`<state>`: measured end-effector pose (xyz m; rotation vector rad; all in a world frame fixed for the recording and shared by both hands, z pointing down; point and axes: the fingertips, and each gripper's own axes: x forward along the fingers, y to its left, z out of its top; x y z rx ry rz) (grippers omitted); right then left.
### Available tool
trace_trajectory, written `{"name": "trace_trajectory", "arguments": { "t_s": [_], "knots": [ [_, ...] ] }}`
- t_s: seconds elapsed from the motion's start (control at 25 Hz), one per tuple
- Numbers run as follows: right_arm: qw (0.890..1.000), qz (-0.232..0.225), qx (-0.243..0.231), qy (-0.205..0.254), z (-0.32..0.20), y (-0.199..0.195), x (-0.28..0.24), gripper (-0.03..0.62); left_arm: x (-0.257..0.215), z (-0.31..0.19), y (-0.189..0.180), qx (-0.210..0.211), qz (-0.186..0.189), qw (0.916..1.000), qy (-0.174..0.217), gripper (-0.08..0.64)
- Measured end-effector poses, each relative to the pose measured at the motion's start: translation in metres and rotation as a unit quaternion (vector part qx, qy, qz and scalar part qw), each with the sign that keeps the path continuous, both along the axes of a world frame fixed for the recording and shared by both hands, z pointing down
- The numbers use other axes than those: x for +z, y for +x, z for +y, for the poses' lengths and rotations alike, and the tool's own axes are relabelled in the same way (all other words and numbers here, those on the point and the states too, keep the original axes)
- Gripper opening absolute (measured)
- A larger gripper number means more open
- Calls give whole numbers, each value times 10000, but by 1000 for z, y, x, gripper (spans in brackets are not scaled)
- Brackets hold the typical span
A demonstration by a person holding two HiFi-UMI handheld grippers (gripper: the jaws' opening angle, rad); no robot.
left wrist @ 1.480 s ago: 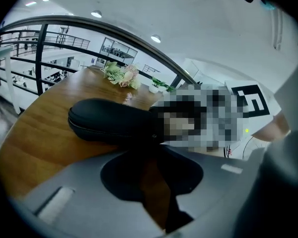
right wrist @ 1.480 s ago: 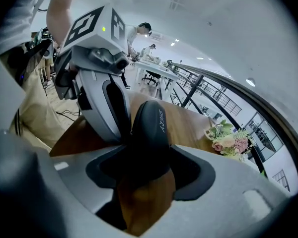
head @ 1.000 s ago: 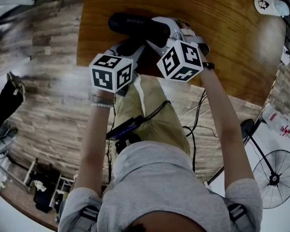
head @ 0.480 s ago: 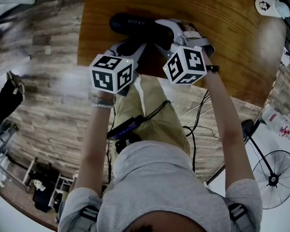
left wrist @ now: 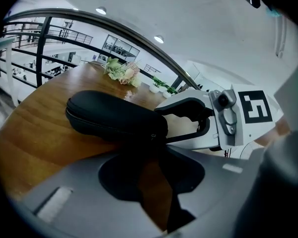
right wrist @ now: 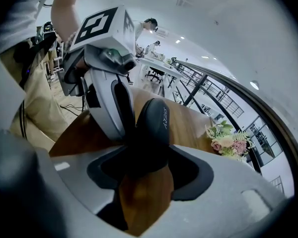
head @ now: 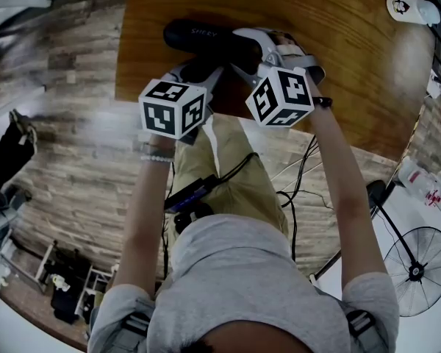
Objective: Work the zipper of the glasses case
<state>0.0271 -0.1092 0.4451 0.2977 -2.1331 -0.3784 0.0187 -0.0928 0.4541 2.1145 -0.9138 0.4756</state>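
A black zippered glasses case lies on the wooden table just ahead of both grippers. My left gripper reaches its near edge from below. In the left gripper view the case runs down into the jaws of my left gripper, which look pinched on its end beside the small zipper pull. My right gripper straddles the case's right end. In the right gripper view the case stands end-on and fills the gap of my right gripper. Its jaws have just been closing with the case between them.
The table's near edge lies right under the grippers, with the person's legs and cables below. A bunch of flowers sits at the far end of the table. A floor fan stands at the lower right.
The right gripper's cube has rolled a little and shifted slightly right. The left gripper and the case stay where they were.
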Motion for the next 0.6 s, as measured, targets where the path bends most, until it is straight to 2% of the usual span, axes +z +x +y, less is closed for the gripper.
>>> {"name": "trace_trajectory", "arguments": {
  "t_s": [0.08, 0.2, 0.32, 0.6],
  "knots": [
    [10000, -23, 36, -19, 0, -1, 0, 236, -3, -1, 0, 16, 1, 10000, 25, 119],
    [10000, -14, 44, 17, 0, -1, -1, 237, -7, 1, 1, 89, -40, 9999, 139, 61],
    [10000, 14, 43, 57, 1, -1, 0, 236, -7, -1, 1, 62, -86, 9998, 164, 38],
    [9995, 144, 67, 280, 2, -1, 2, 236, -10, 2, 1, 58, -108, 9996, 245, 25]
  ]
}}
